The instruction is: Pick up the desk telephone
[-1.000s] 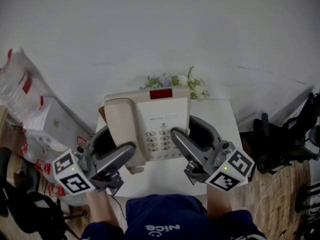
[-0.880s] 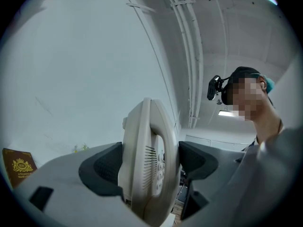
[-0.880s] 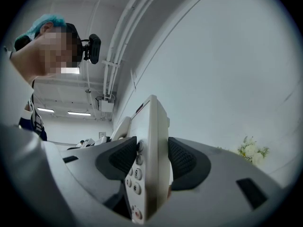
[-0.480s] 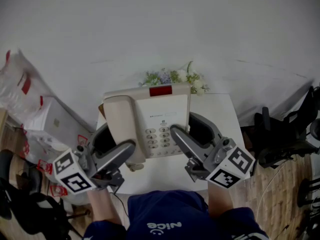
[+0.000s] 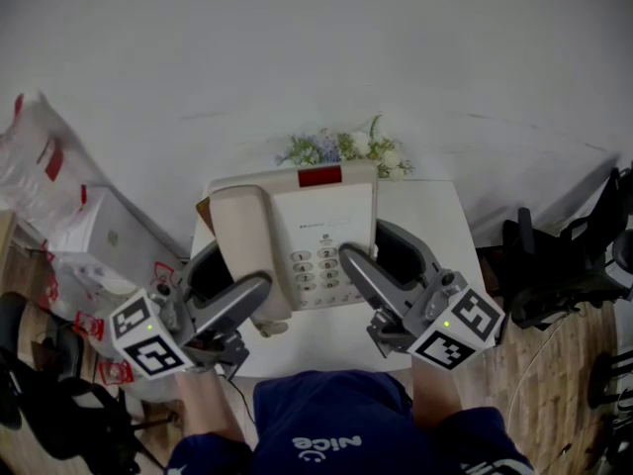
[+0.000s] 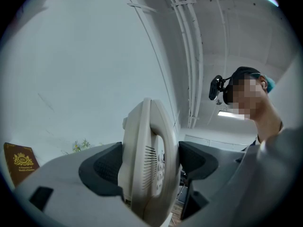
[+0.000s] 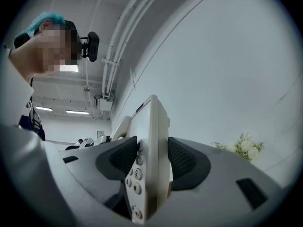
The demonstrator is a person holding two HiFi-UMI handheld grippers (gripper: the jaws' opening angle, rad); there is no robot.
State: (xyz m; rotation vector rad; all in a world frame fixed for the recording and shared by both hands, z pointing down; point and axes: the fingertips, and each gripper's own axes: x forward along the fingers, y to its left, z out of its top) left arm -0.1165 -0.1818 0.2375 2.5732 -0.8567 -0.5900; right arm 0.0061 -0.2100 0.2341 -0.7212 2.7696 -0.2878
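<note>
"Looking down from the head view, what sits in the middle?"

"A beige desk telephone [image 5: 307, 236], over the left part of a small white table [image 5: 435, 216]. Its handset [image 5: 242, 236] lies in the cradle on the left side, and the keypad [image 5: 316, 270] faces up on the near right. I cannot tell whether the base touches the tabletop."

"And the two tools?"

"Both grip the phone from the near side. The left gripper [image 5: 232, 270] is clamped on the handset side, with one dark pad above and one below. The right gripper [image 5: 364, 243] is clamped on the right edge, just beside the keypad."

"Do their own cameras agree?"

"Yes. In the left gripper [image 6: 149, 163] view the phone stands edge-on, pressed between both pads. In the right gripper [image 7: 152, 160] view the pads squeeze the keypad edge."

"Anything else nearby?"

"Pale flowers [image 5: 341, 149] lie at the far edge of the table, against a white wall [image 5: 316, 47]."
</note>
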